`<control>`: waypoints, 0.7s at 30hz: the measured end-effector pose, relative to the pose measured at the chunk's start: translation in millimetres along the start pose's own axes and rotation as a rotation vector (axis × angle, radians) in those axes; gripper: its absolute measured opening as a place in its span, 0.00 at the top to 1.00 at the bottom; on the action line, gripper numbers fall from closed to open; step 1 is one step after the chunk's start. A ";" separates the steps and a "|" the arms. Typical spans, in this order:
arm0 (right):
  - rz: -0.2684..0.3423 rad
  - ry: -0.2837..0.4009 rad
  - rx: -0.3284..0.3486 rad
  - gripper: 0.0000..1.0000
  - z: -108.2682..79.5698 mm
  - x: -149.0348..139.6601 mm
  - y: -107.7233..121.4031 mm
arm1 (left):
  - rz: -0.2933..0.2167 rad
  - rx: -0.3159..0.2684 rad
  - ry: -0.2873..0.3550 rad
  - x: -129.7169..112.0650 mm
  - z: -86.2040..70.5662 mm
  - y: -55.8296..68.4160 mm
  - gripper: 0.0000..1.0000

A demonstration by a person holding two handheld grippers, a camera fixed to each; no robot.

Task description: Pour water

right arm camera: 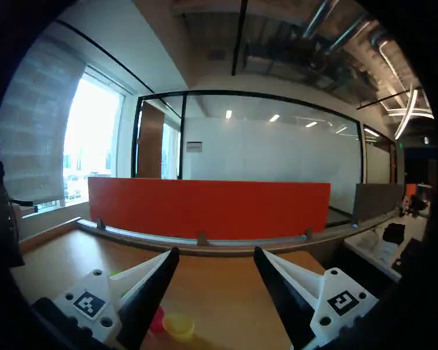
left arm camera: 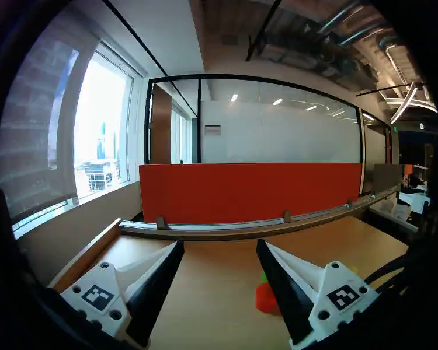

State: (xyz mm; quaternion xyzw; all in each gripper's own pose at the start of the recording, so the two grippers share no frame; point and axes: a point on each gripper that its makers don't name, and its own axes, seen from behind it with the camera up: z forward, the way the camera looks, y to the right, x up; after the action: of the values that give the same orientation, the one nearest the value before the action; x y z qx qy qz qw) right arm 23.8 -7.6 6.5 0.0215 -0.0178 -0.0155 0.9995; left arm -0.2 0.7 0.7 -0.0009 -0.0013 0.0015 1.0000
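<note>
Hovering above a light wooden table (left arm camera: 219, 291), the left hand-held gripper (left arm camera: 219, 245) has its two white-and-black fingers spread wide apart, released, with nothing between them. In the left gripper view, a small orange-red plastic cup (left arm camera: 266, 298) stands on the table low between the fingers, partly hidden behind the finger on the right of that view. A bit of something green (left arm camera: 264, 277) shows just behind it, too little to tell what it is.

The right hand-held gripper (right arm camera: 215, 251) is likewise released over the same table, its fingers well apart and empty. In the right gripper view, a small yellow plastic cup (right arm camera: 179, 325) stands upright on the table near the bottom, just beside the finger on the left of that view. A small pink-red plastic cup (right arm camera: 157, 321) is right next to it, half covered by that finger.

A long orange partition panel (left arm camera: 248, 192) runs along the far edge of the table, with a glass-walled room (left arm camera: 277, 122) behind it and a bright window (left arm camera: 99, 134) off to the side.
</note>
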 end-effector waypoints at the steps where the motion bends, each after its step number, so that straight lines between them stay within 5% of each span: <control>1: -0.006 -0.006 0.008 0.01 0.4 -0.2 -1.3 | 0.003 -0.002 -0.003 -0.2 0.8 0.8 0.08; 21: -0.187 -0.192 0.258 0.00 -7.3 -46.8 -46.4 | 0.119 -0.141 -0.143 -34.5 -3.9 23.0 0.08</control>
State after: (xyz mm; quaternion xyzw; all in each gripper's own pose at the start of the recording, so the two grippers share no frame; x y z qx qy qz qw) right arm -24.1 -52.1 -4.5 0.1497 -0.1128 -0.1082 0.9763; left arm -34.8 23.6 -3.3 -0.0714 -0.0725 0.0610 0.9929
